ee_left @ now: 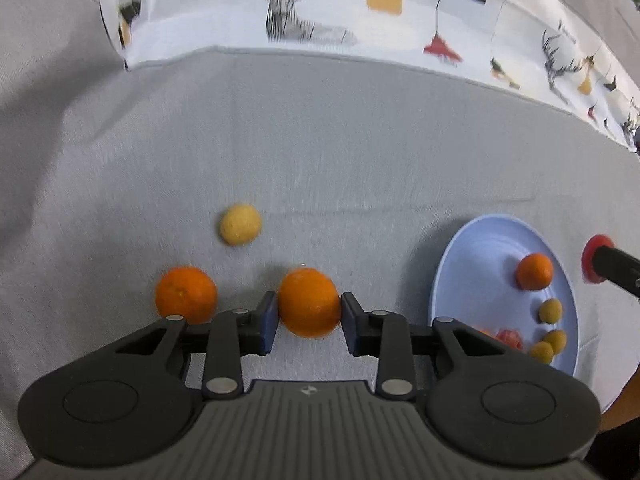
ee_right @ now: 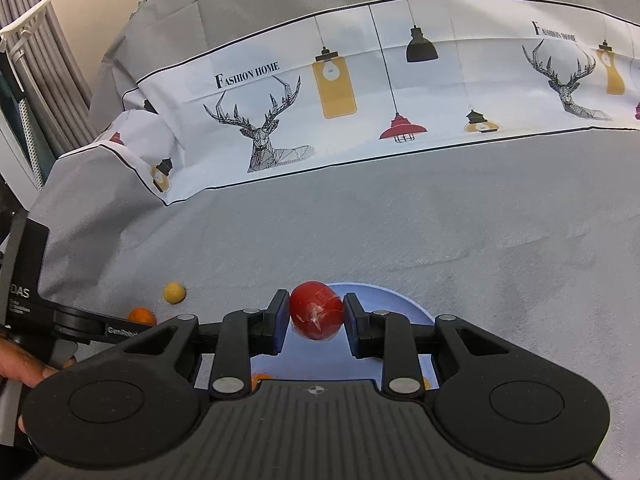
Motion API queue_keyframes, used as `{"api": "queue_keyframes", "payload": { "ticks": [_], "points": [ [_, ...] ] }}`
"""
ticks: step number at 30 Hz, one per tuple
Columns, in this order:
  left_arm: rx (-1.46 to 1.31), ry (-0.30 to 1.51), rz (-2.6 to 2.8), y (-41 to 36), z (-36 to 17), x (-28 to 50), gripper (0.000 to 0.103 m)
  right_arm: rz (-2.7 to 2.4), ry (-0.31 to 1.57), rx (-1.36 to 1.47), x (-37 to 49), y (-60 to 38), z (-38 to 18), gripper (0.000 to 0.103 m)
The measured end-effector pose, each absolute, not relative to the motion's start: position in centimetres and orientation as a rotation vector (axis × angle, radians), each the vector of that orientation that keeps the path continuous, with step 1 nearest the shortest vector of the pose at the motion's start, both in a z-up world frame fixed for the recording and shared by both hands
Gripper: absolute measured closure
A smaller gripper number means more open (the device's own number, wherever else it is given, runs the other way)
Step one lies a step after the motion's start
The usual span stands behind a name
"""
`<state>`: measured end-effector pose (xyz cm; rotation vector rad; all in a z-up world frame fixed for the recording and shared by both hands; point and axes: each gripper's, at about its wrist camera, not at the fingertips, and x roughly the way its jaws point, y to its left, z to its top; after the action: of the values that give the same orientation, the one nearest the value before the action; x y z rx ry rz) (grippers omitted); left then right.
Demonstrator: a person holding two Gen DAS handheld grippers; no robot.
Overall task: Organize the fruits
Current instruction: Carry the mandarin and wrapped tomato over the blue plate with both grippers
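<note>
While the left gripper clamps an orange on the grey cloth, the right gripper holds a red fruit above the blue plate.

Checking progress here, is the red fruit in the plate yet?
Not yet. The red fruit is clamped in the right claw, held above the blue plate.

Open grey cloth beyond the loose fruit — second orange and, seemingly, yellow ball leftward obstacles.
</note>
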<state>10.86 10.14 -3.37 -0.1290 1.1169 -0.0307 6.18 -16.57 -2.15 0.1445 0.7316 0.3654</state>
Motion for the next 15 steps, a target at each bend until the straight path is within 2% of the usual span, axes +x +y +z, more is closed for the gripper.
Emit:
{"api": "queue_keyframes", "payload": {
  "ticks": [6,15],
  "points": [
    [-0.056,0.982,-0.048,8.4,-1.7,10.5,0.066,0.352,0.717,0.123,6.1,-16.2,-2.1,0.073],
    [-0.024,0.882,-0.090,6.8,-0.5,10.3,0.066,0.331,0.714,0.135,6.5,-16.2,-2.1,0.073]
  ]
}}
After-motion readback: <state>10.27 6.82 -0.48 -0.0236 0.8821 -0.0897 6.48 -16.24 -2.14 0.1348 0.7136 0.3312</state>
